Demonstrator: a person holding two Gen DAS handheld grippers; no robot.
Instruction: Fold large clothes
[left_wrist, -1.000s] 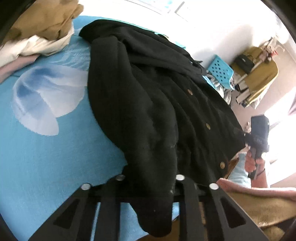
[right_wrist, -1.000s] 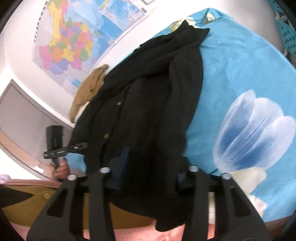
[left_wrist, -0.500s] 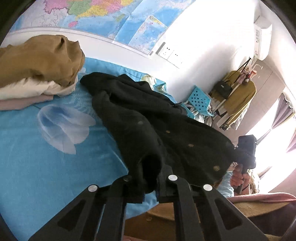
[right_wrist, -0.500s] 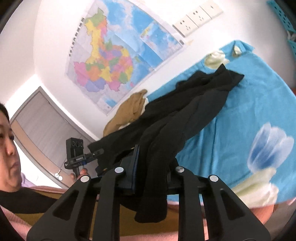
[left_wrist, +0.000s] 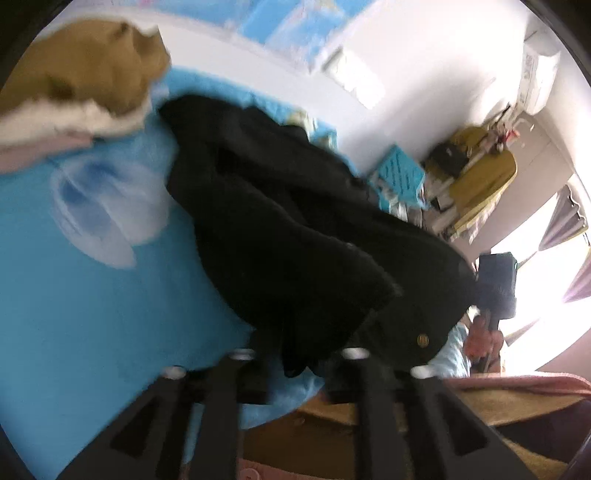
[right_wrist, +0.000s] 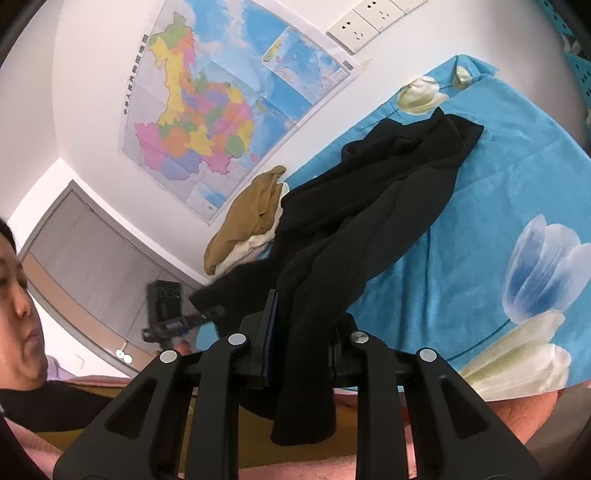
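Note:
A large black coat with brass buttons (left_wrist: 280, 229) lies stretched across the blue flowered bedsheet (left_wrist: 74, 295). It also shows in the right wrist view (right_wrist: 373, 221). My left gripper (left_wrist: 295, 365) is shut on the coat's near edge, with cloth bunched between its fingers. My right gripper (right_wrist: 301, 354) is shut on the other near corner, and a flap of black cloth hangs down below its fingers. Both hold the coat's near end lifted off the bed. The far end rests on the sheet.
A pile of tan, white and pink clothes (left_wrist: 77, 74) sits at the bed's far corner, also seen in the right wrist view (right_wrist: 247, 218). A map (right_wrist: 221, 110) hangs on the wall. A blue stool (left_wrist: 400, 173) and a coat rack (left_wrist: 480, 177) stand beyond the bed.
Both grippers have lifted the coat's near edge up off the bed and pulled it toward me. The left view is blurred from moving. The coat now hangs taut between the grippers.

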